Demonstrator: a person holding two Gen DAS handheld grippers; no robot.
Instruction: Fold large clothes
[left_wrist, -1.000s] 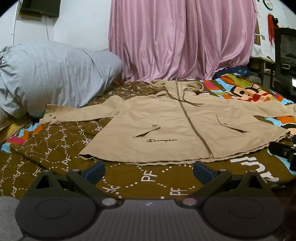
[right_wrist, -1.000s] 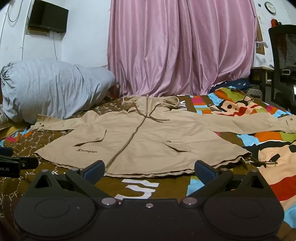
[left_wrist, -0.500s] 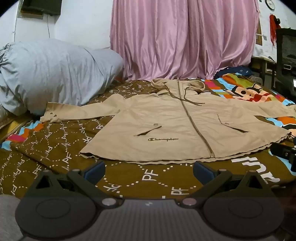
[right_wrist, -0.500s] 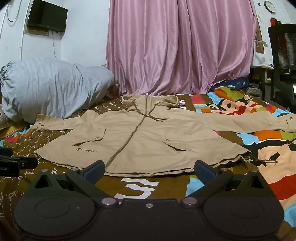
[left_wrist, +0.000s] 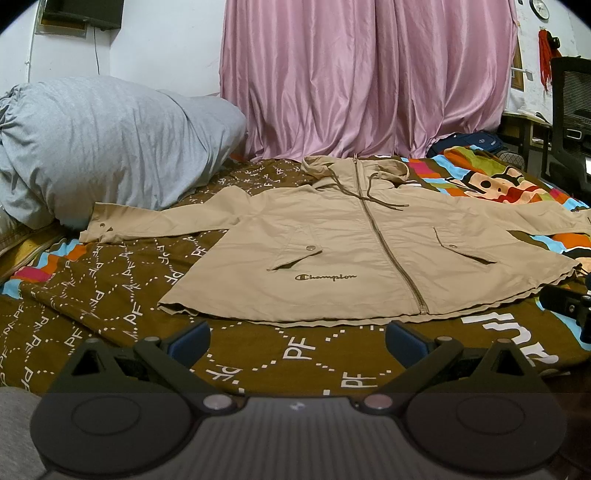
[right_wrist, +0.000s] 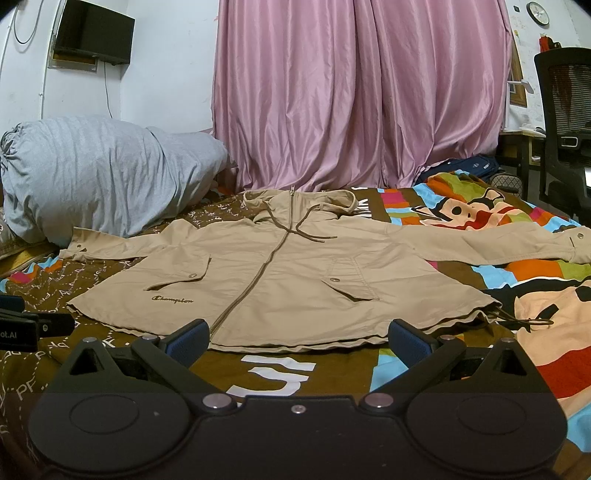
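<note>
A tan hooded zip jacket lies flat and spread out on the bed, front up, both sleeves stretched sideways; it also shows in the right wrist view. My left gripper is open and empty, just short of the jacket's hem near its left half. My right gripper is open and empty at the hem near the zip's lower end and the right half. Each gripper shows at the edge of the other's view, the right gripper and the left gripper.
The bed has a brown patterned cover on the left and a colourful cartoon blanket on the right. A big grey pillow bundle lies at the left. Pink curtains hang behind. An office chair stands at the right.
Both grippers have crept slightly forward towards the jacket's hem. The jacket has not moved.
</note>
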